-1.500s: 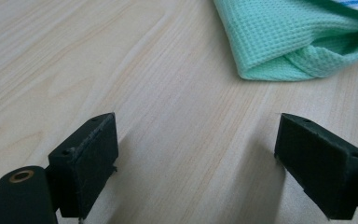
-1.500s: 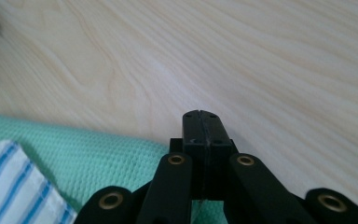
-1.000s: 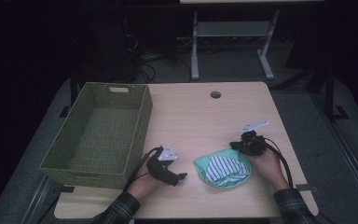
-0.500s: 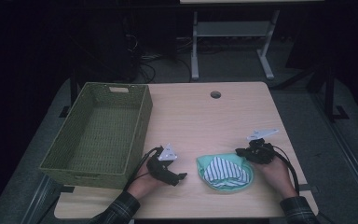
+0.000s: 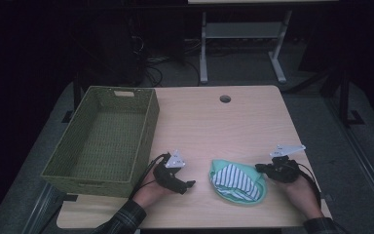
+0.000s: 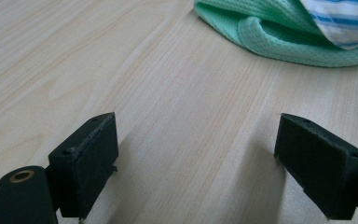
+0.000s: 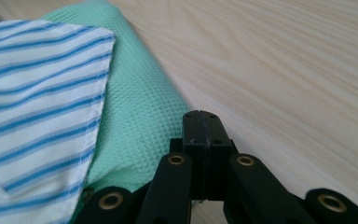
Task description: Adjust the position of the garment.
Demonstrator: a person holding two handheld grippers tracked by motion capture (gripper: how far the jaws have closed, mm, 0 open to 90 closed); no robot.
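The folded cloths (image 5: 237, 182), a green waffle-weave cloth (image 7: 140, 107) with a blue-striped white cloth (image 7: 37, 116) lying on top of it, sit on the table (image 5: 214, 126) close to its near edge, right of the middle. I judge the step in hand to be taking hold of this pile so that it can go into the woven basket (image 5: 102, 139), which stands empty along the table's left edge.

My right gripper (image 5: 262, 168) rests just beside the pile's right-hand edge; in the right gripper view its jaws are pressed flat together with nothing between them, the green fold lying immediately to their left. My left gripper (image 5: 189, 184) lies on the bare wood to the left of the pile, a little apart from it, jaws spread wide and empty, pads (image 6: 91, 154) low over the table.

To do the step well, I would open the right jaws before advancing, slide the lower pad under the green fold so that both layers are pinched, and bring the left gripper in against the opposite edge. A grip on the striped layer alone would likely peel it off and leave the green cloth behind.
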